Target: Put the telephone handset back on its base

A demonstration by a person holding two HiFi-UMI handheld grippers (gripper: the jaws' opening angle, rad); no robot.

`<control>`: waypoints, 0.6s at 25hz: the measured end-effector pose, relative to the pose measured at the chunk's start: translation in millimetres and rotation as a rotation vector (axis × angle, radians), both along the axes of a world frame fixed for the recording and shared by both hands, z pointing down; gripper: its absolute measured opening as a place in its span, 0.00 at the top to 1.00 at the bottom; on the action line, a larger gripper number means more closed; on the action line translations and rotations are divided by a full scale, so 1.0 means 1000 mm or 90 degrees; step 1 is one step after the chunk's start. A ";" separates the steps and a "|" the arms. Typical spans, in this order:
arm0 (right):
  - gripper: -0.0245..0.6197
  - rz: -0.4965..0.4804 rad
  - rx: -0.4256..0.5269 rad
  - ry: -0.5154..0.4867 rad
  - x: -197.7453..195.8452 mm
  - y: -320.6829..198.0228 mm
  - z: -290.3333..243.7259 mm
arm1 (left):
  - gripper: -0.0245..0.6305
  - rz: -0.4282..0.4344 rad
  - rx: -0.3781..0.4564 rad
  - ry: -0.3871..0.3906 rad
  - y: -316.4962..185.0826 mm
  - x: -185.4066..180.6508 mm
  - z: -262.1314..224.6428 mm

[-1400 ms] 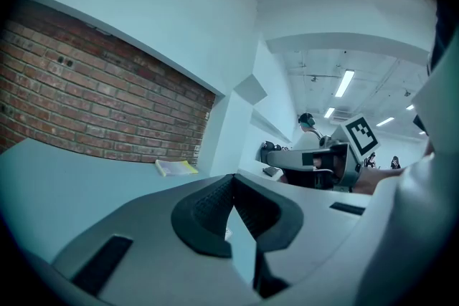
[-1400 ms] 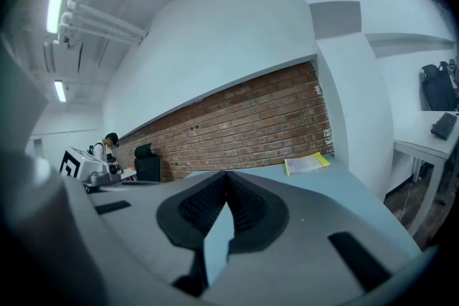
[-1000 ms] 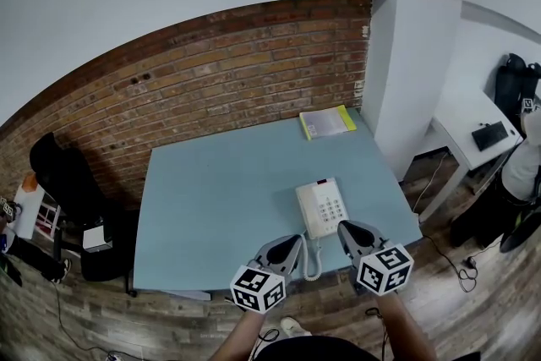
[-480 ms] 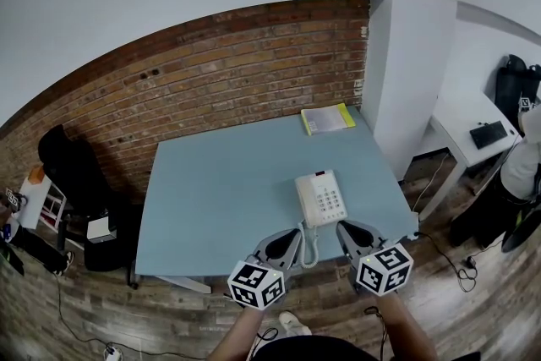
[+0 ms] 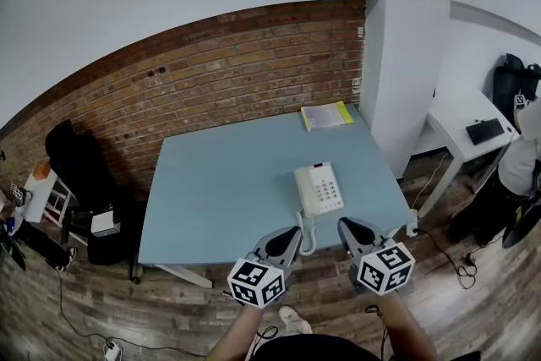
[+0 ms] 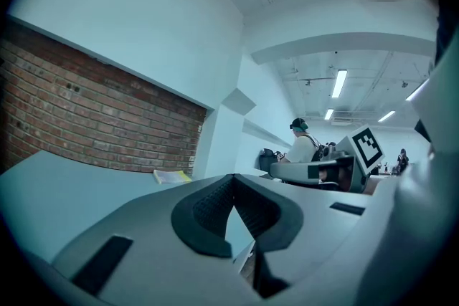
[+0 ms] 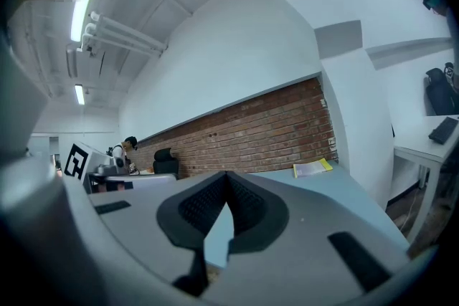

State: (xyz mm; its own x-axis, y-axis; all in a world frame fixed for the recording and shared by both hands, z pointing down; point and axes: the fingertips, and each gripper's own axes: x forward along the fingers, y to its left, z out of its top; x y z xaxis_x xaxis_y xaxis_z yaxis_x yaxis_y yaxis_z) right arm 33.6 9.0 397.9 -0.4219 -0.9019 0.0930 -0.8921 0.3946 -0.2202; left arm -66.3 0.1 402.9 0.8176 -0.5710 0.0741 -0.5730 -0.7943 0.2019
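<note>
A white telephone (image 5: 319, 188) stands near the front right of the light blue table (image 5: 220, 182). Its handset (image 5: 302, 183) seems to lie along the base's left side, and the coiled cord (image 5: 307, 239) hangs over the table's near edge. My left gripper (image 5: 290, 232) is shut and empty, just short of that edge, left of the cord. To the cord's right, my right gripper (image 5: 347, 226) is also shut with nothing in it. In the left gripper view the jaw tips (image 6: 231, 179) meet. They also meet in the right gripper view (image 7: 226, 175). Neither gripper view shows the telephone.
A yellow-edged booklet (image 5: 327, 115) lies at the table's far right corner. A brick wall (image 5: 211, 72) runs behind the table, with a white pillar (image 5: 397, 72) to its right. A white side table (image 5: 461, 127) and a person stand at right, a black chair (image 5: 76, 169) at left.
Both grippers have drawn back together from the table. They overlapped its near edge before and now hang over the wooden floor in front of it. The telephone has not moved.
</note>
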 end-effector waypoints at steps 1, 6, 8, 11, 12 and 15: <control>0.94 0.000 0.003 0.000 0.000 0.004 -0.002 | 0.95 0.001 0.003 0.001 0.003 0.000 -0.002; 0.94 0.000 0.012 -0.003 0.000 0.024 -0.009 | 0.95 0.008 0.015 -0.002 0.024 0.003 -0.012; 0.94 0.000 0.016 -0.005 -0.002 0.030 -0.012 | 0.95 0.009 0.019 -0.004 0.030 0.003 -0.015; 0.94 -0.001 0.020 -0.007 -0.003 0.042 -0.013 | 0.95 0.008 0.022 -0.005 0.041 0.001 -0.017; 0.94 -0.001 0.020 -0.007 -0.004 0.046 -0.014 | 0.95 0.008 0.022 -0.005 0.045 0.000 -0.017; 0.94 -0.003 0.024 -0.009 -0.005 0.056 -0.015 | 0.95 0.005 0.021 -0.005 0.055 -0.001 -0.018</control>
